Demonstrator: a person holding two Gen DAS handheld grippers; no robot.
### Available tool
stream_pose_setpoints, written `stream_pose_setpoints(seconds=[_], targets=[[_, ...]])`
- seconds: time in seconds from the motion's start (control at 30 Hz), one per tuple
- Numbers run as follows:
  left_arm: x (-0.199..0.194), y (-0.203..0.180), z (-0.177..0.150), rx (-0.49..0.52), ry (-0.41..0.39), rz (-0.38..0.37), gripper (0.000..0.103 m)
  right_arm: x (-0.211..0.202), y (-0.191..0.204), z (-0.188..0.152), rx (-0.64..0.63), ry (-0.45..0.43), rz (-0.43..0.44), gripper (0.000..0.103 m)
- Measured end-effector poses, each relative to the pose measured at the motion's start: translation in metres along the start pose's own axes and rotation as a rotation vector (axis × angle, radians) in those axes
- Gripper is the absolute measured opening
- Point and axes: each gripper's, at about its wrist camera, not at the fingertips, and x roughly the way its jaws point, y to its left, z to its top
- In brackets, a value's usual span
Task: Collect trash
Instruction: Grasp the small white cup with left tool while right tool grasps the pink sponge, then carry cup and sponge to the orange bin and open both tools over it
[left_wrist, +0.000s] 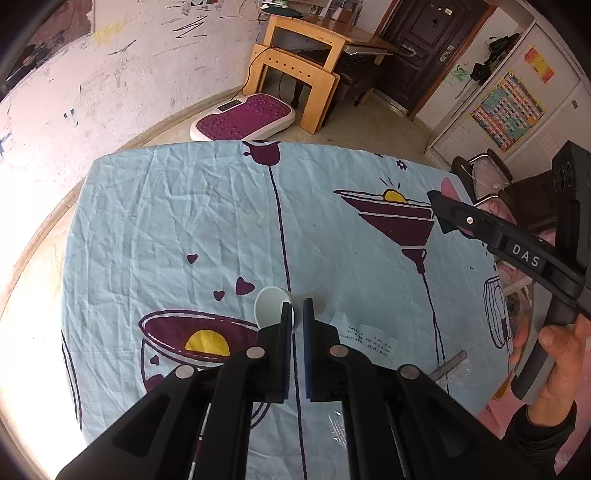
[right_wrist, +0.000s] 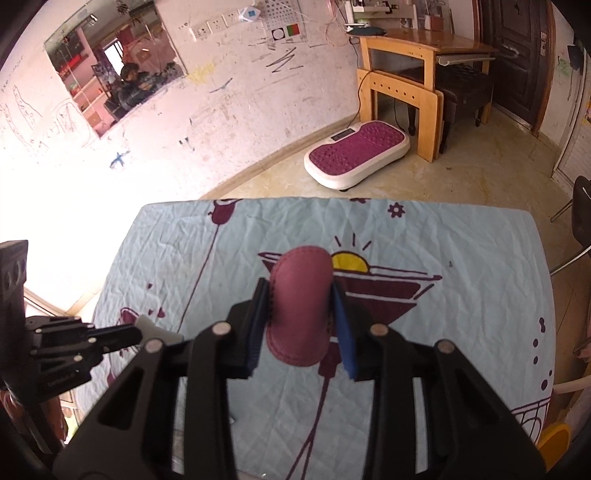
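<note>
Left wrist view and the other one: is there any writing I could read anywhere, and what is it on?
"DAS": white letters on the black right gripper.
White paper slip on the blue patterned tablecloth: printed lines, too small.
Colourful wall chart: too small.
Scribbled white wall: no legible words.

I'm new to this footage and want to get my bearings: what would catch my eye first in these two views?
The right hand-held gripper is clamped on a maroon stitched leather-like piece, held above the light blue tablecloth printed with cocktail glasses. In the left wrist view, the left hand-held gripper is nearly closed at the rim of a white paper cup lying on its side, with a printed paper slip just to its right.
</note>
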Motion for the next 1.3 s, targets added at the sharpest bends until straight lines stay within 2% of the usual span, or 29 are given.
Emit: stream_pose_setpoints(seconds=[0.17,0.37,0.4,0.47,0.6,0.73,0.87,0.97,1.03,1.07,1.13,1.17,1.2,1.3], targets=[[-0.012,-0.007,-0.004,0.012,-0.018,0.02,0.002,-0.027,-0.018,-0.016,0.039,-0.05,0.023,0.032],[-0.017,-0.016,-0.008,0.023,-0.02,0.065,0.002,-0.079,-0.07,-0.058,0.124,-0.138,0.029,0.033],[-0.016,-0.015,-0.007,0.021,-0.017,0.086,0.002,-0.088,-0.079,-0.065,0.137,-0.149,0.022,0.033],[-0.013,-0.011,-0.007,-0.007,0.021,0.052,0.002,-0.104,-0.096,-0.082,0.153,-0.165,0.0,0.033],[-0.013,-0.001,-0.006,-0.054,0.002,0.072,0.002,-0.126,-0.127,-0.107,0.197,-0.191,-0.044,0.033],[0.0,0.007,-0.008,-0.091,0.019,0.088,0.002,-0.149,-0.153,-0.126,0.25,-0.229,-0.061,0.033],[0.012,0.011,-0.008,-0.121,0.029,0.059,0.006,-0.165,-0.173,-0.143,0.288,-0.257,-0.093,0.033],[0.02,0.01,-0.007,-0.125,0.038,0.06,0.016,-0.172,-0.191,-0.159,0.331,-0.264,-0.114,0.033],[0.022,0.008,-0.007,-0.126,0.034,0.042,0.043,-0.175,-0.202,-0.167,0.362,-0.269,-0.129,0.034],[0.022,0.007,-0.007,-0.132,0.025,0.04,0.044,-0.176,-0.207,-0.172,0.373,-0.269,-0.132,0.034],[0.021,0.006,-0.007,-0.138,-0.01,0.041,0.041,-0.177,-0.216,-0.18,0.395,-0.269,-0.142,0.034],[0.022,0.003,-0.006,-0.139,-0.015,0.048,0.033,-0.177,-0.219,-0.184,0.404,-0.266,-0.145,0.034],[0.025,0.002,-0.006,-0.139,-0.009,0.056,0.015,-0.177,-0.223,-0.186,0.412,-0.266,-0.145,0.034],[0.026,-0.006,-0.006,-0.123,-0.01,0.063,0.011,-0.178,-0.23,-0.194,0.43,-0.27,-0.146,0.035]])
